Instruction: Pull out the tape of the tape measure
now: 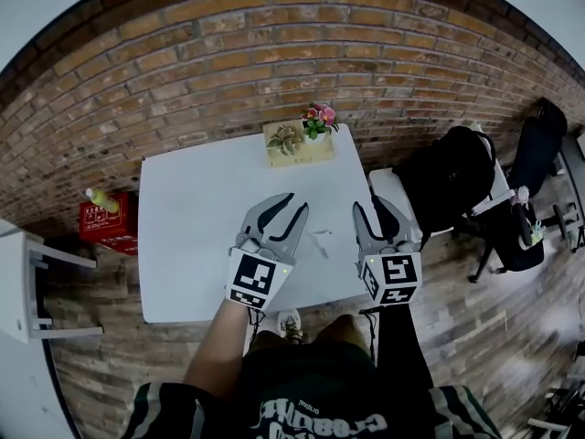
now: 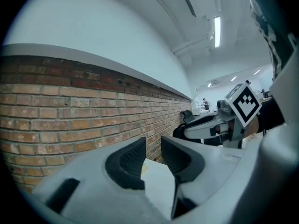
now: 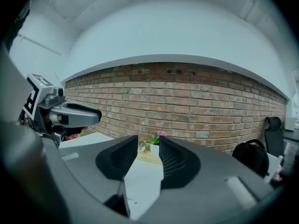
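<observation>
Left hand-held gripper (image 1: 297,203) and right hand-held gripper (image 1: 368,205) are hovering over the white surface (image 1: 201,218), jaws parted, gripping nothing.

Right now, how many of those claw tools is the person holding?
2. The left gripper hangs over the white table near its front side. The right gripper is beside it, over the table's right edge. Both have jaws apart, nothing between them. No others show.

There they are, the left gripper (image 1: 297,202) and the right gripper (image 1: 369,204) held out in front side by side, a little apart from each other, both pointing forward and close to level, each with its jaws standing parted and nothing at all between them.
</observation>
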Demonstrator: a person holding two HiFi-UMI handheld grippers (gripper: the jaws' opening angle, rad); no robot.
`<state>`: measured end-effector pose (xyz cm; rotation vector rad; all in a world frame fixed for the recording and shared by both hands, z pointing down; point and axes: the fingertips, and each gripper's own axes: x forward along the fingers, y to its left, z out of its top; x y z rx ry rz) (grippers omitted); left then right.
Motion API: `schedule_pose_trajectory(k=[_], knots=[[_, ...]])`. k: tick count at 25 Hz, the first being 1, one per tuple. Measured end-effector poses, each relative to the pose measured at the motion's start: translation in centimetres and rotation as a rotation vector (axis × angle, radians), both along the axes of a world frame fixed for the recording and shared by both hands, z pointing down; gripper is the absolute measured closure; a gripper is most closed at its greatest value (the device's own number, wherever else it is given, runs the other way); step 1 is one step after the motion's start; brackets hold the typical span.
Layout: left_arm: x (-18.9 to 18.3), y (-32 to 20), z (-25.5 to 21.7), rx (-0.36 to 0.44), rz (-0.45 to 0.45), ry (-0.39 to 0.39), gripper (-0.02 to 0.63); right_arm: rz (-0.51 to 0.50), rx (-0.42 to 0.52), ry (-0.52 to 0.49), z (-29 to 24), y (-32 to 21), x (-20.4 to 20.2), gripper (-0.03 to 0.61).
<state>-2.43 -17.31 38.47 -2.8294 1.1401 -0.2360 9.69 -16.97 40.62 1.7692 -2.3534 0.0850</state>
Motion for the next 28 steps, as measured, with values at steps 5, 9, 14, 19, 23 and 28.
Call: schedule_pose_trajectory(k=[5,9,14,19,23,28], knots=[[0.0,-0.8,3.7,-0.039,0.016,-0.056,0.517,-0.015,-0.103,0.009,3.7,-0.4,-0.6,0.420],[0.0,-1.2,7.0,-0.095,0.037,-0.092,0.518,-0.029,-0.198,0.017,7.0,-0.5,-1.1,0.413],[0.8,-1.6,11.1,-0.165,0.064,-0.138,0.515,-0.037,-0.301,0.016,11.3,-0.7,-0.9,0.388],[1.8,-1.9,14.7,-0.210,0.093,-0.206,0.515,-0.043,-0.398,0.010,15.2,-1.2,-0.4,0.373],[2.6,-1.9,18.0,-0.262,0.114,-0.243,0.515,-0.047,-0.462,0.002,17.8,-1.2,-0.4,0.370],[3.5,-1.3,21.3,-0.323,0.152,-0.292,0.514,-0.081,-0.554,-0.006,21.3,-0.4,-1.2,0.359]])
